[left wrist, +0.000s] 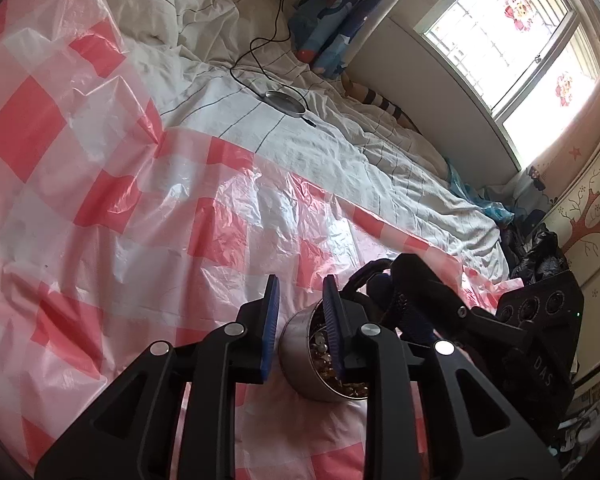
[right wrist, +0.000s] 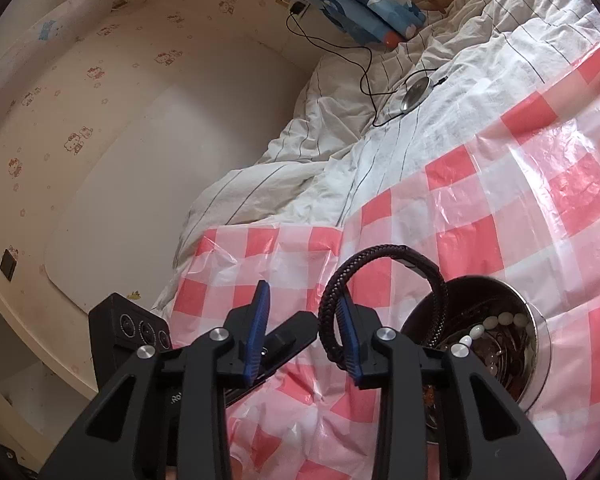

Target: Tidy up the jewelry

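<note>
A round metal tin (left wrist: 300, 364) of beads and small jewelry stands on a pink-and-white checked plastic sheet (left wrist: 140, 220). My left gripper (left wrist: 302, 288) straddles the tin's near wall, one blue pad outside and one over the contents, with a gap to the wall, so it is open. In the right wrist view the tin (right wrist: 540, 344) holds white beads (right wrist: 496, 321). A black braided bracelet (right wrist: 380, 247) arches from beside my right gripper (right wrist: 303, 294) into the tin. Its braid leans on the right pad; the left pad stands clear, jaws open.
Past the checked sheet (right wrist: 480, 208) lies a rumpled white quilt (left wrist: 300, 132) with a black cable and a round metal disc (left wrist: 285, 99). Blue cartoon bedding (right wrist: 364, 8) lies near the wall. A window (left wrist: 512, 36) is at the right. Dark bags (left wrist: 536, 252) sit by the bed's edge.
</note>
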### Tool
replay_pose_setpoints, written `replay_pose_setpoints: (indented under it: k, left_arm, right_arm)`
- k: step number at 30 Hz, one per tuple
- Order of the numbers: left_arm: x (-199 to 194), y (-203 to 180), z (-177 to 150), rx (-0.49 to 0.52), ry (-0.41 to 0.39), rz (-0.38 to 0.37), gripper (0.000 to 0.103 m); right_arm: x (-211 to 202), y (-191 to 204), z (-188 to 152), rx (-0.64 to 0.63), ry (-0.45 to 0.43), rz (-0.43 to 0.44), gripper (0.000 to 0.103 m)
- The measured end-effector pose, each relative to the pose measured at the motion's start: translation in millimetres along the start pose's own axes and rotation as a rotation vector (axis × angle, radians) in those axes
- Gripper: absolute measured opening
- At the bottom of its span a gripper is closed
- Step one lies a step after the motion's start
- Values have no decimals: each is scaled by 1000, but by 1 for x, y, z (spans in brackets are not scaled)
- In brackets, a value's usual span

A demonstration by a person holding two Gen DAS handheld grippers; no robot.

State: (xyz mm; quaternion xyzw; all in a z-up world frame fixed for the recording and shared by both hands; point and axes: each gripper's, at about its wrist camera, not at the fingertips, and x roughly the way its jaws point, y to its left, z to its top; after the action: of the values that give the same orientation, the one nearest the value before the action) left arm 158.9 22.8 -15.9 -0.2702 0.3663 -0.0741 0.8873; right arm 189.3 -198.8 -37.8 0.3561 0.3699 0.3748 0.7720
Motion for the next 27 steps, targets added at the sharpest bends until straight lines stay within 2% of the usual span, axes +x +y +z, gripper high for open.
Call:
replay_pose_setpoints:
  k: [3,8,9,13,18,21,27]
  left_arm:
    - [-2,-1,2,5,1,3,22]
    - [-9,-7,3,15,0,-3,27]
    - [-11,-8,3,17,-2,-5,29]
    - [-20,-9,3,32,-5,-4,31]
    - [-28,-5,6,30,-1,3,38]
    - [-27,-10,2,66,31,8,40]
    - [-33,-14,-4,102,46,5,45]
  right_arm:
    - [-5,-8,-6,39,8,-46,42]
    - [-36,-29,-21,145,18,-188,53]
    - [-43,-32,-24,169,10,-174,53]
    - [-75,-30,-37,199,-34,-169,66]
    - [-101,-24,-47,204,-88,-134,69]
    - [-106,-23,-47,209,-105,-127,71]
    - [-84,-13,-35,175,-110,2,74]
